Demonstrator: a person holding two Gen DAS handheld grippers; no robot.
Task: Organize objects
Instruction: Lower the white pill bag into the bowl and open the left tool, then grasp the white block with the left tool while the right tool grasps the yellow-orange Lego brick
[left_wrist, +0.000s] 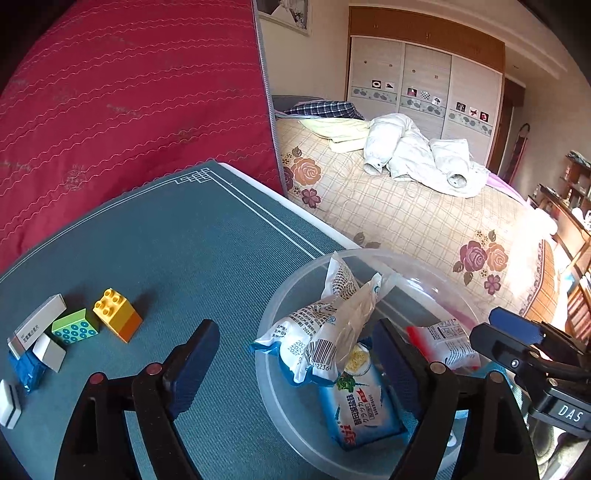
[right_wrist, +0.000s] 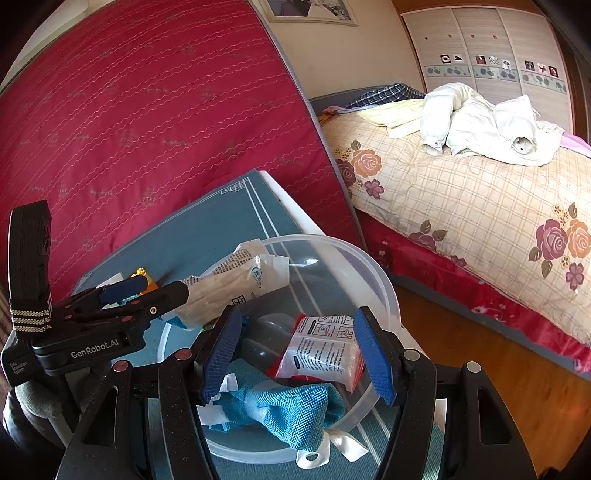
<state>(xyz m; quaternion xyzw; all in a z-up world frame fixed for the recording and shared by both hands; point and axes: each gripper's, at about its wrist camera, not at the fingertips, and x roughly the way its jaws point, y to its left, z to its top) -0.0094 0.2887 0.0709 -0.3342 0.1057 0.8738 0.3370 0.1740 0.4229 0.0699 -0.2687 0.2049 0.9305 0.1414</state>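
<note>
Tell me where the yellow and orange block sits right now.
In the left wrist view, the yellow and orange block sits on the blue mat, left of the clear bowl, with the green dotted block just to its left.

The left gripper (right_wrist: 122, 295) body reads "GenRobot.AI" with a small "Data Acquisition System" label beside it. The right gripper (left_wrist: 517, 325) body shows "DAS". The blue cracker packet (left_wrist: 364, 402) carries Japanese "クラッカー", and the white packet (left_wrist: 314, 332) above it has "2021" dates and barcode digits "12236".
</note>
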